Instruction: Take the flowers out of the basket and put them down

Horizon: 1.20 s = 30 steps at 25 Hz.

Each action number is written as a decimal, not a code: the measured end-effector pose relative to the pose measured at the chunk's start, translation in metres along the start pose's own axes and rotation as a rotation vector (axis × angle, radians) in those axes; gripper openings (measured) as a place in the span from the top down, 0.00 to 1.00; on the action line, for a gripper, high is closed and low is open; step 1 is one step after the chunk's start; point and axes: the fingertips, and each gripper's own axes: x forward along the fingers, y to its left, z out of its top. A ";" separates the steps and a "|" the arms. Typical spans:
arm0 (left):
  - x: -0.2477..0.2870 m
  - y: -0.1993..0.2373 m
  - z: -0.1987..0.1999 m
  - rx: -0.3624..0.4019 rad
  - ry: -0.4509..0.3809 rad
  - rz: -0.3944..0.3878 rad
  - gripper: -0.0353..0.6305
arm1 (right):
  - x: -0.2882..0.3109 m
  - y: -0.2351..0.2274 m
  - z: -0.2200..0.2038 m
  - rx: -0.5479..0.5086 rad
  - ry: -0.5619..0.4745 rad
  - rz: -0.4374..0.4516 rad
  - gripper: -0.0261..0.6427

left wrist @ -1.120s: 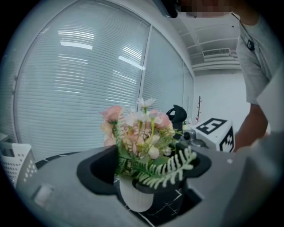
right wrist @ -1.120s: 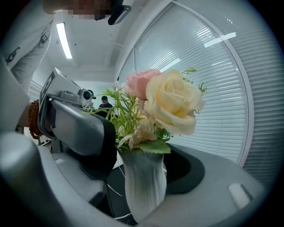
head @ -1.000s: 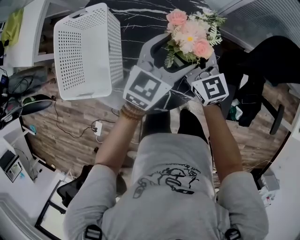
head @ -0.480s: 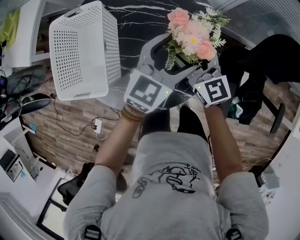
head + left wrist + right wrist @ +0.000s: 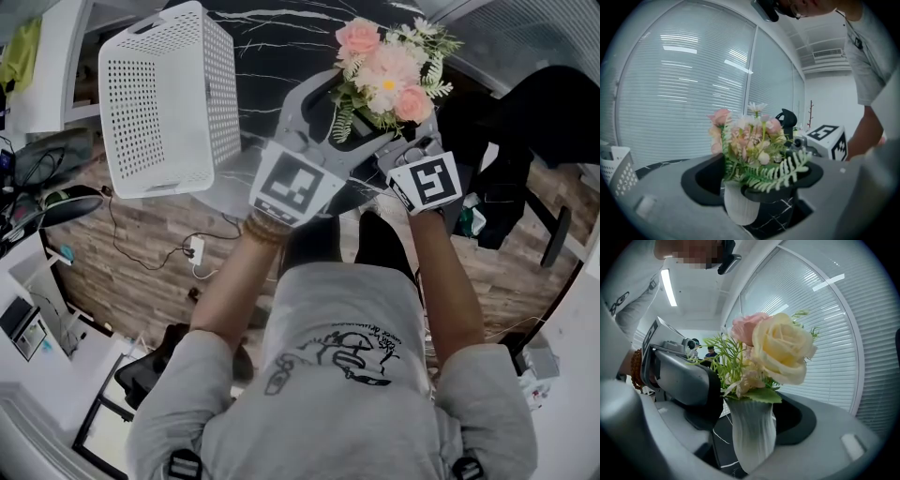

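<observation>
Grey L gripper (image 5: 745,187): jaws part-open, black pads on either side of the vase, clamped on it.
R gripper (image 5: 752,425): jaws approx. half wide, pads pressed on same vase from the opp. side; gripping too.
Vase (image 5: 740,212): white, ribbed, upright, between both pairs of pads.
Flowers (image 5: 386,73): pink + cream blooms w/ green fern, standing in the vase; out of the basket, over far right part of the table.
Vase base: prob. just above tabletop, but contact can't be judged from these views.
L cube (image 5: 295,181): near side of the jaws, at the person's wrist.
R cube (image 5: 427,180): right of L cube, apart from it.
Table (image 5: 281,37): black marble w/ white veins.
Basket (image 5: 169,98): white, perforated, left side of table, well apart from flowers.
Blinds (image 5: 679,93): pale slats, far behind the table.
</observation>
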 end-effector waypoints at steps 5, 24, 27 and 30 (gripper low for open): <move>-0.001 0.000 -0.001 -0.004 0.006 0.003 0.33 | 0.000 -0.003 0.000 0.011 0.007 -0.009 0.45; -0.022 -0.010 0.020 -0.062 -0.012 0.039 0.34 | -0.033 -0.008 0.018 0.046 0.085 -0.036 0.36; -0.029 -0.015 0.029 -0.074 -0.026 0.048 0.34 | -0.046 -0.007 0.025 0.047 0.095 -0.042 0.37; -0.036 -0.016 0.039 -0.088 -0.046 0.065 0.34 | -0.056 -0.006 0.031 0.049 0.112 -0.050 0.37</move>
